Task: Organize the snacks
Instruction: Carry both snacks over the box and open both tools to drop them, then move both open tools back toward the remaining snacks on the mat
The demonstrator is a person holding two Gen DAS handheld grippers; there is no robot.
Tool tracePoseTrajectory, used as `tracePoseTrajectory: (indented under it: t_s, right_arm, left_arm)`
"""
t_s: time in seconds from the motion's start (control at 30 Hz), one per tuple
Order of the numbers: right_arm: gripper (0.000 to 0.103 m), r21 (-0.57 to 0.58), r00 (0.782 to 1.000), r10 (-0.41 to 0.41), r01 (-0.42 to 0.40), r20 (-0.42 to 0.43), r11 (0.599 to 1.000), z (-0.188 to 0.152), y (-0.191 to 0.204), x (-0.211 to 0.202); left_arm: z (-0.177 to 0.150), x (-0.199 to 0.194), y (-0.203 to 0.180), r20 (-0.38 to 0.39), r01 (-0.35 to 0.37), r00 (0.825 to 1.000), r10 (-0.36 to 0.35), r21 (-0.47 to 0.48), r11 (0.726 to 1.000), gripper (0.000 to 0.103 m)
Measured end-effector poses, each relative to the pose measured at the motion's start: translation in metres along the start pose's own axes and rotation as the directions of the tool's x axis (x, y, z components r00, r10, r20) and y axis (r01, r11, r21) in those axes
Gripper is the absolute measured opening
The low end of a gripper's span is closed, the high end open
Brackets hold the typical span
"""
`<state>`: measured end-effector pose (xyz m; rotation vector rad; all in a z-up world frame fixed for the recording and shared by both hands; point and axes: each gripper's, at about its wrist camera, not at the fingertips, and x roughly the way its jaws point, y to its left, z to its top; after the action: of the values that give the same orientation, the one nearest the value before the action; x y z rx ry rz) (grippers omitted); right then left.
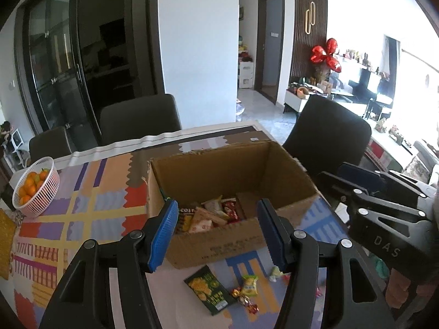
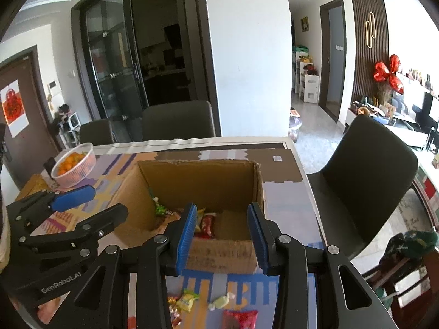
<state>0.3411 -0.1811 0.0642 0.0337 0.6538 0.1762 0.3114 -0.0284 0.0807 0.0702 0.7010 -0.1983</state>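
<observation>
An open cardboard box (image 1: 219, 241) (image 2: 219, 255) stands on the patterned tablecloth and holds several snack packets (image 1: 211, 213) (image 2: 205, 224). My left gripper (image 1: 218, 233) is open and empty, raised in front of the box. My right gripper (image 2: 221, 237) is open and empty, also in front of the box. On the cloth before the box lie a dark green packet (image 1: 210, 289), a yellow-green candy (image 1: 249, 285) (image 2: 188, 300), a pale wrapped candy (image 2: 221, 301), small foil candies (image 1: 244, 301) and a red packet (image 2: 240, 319).
A white basket of oranges (image 1: 34, 186) (image 2: 74, 167) sits at the table's left. Dark chairs stand behind the table (image 1: 140, 120) (image 2: 178, 120) and at its right side (image 1: 329, 134) (image 2: 367, 175). Each view shows the other gripper beside it (image 1: 384, 205) (image 2: 60, 219).
</observation>
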Motion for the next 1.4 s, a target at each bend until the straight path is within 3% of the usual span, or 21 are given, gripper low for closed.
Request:
tracePoseTrajectory:
  t_s: [0.43, 0.93, 1.4]
  right_arm:
    - [0.044, 0.029, 1.000, 0.001, -0.001, 0.013, 1.000, -0.043, -0.007, -0.039]
    - [0.048, 0.076, 0.995, -0.077, 0.081, -0.059, 0.994, -0.106, -0.027, -0.044]
    - [0.048, 0.103, 0.973, -0.163, 0.181, -0.163, 0.978, -0.153, -0.042, -0.029]
  left_arm:
    - [-0.038, -0.039, -0.027, 0.023, 0.009, 1.000, -0.010, 0.040, 0.999, 0.059]
    - [-0.099, -0.024, -0.043, -0.088, 0.029, 0.996, -0.028, 0.014, 0.999, 0.059]
    - [-0.148, 0.013, -0.038, -0.211, 0.040, 0.977, -0.045, -0.030, 0.999, 0.059]
